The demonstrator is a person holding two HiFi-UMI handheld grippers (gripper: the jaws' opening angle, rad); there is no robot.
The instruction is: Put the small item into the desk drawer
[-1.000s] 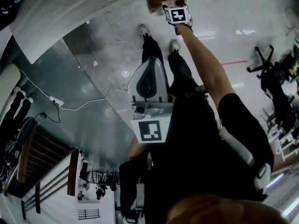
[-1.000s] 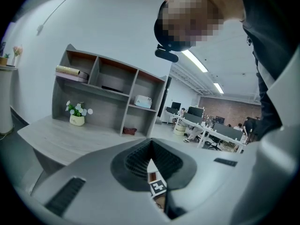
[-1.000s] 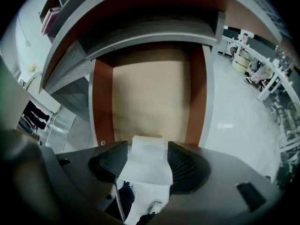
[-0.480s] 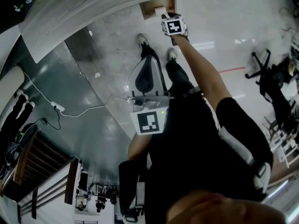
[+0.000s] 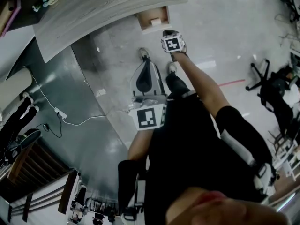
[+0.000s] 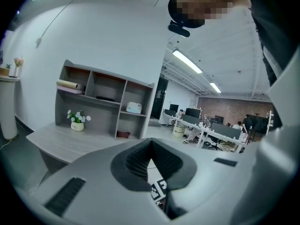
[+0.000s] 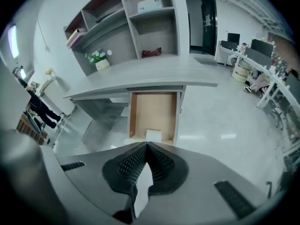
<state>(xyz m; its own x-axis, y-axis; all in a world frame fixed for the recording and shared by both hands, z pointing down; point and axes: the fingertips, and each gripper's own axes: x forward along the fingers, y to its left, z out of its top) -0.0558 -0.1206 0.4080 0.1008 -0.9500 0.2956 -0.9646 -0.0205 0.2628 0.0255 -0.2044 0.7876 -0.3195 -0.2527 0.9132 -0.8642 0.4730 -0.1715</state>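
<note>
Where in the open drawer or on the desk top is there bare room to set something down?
The drawer is bare wood behind the small white item at its near end. The desk top is free in front of the shelf unit; only the flower pot, against the shelves, takes space.

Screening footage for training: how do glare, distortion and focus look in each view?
Head view: strong fisheye curves the desk; light streaks glare on the glossy floor. Right gripper view: dark corners, drawer sharp. Left gripper view: shelves clear.

right gripper (image 7: 146, 145): jaws just closed, empty | drawer (image 7: 153, 108): open | small white item (image 7: 153, 135): inside drawer
</note>
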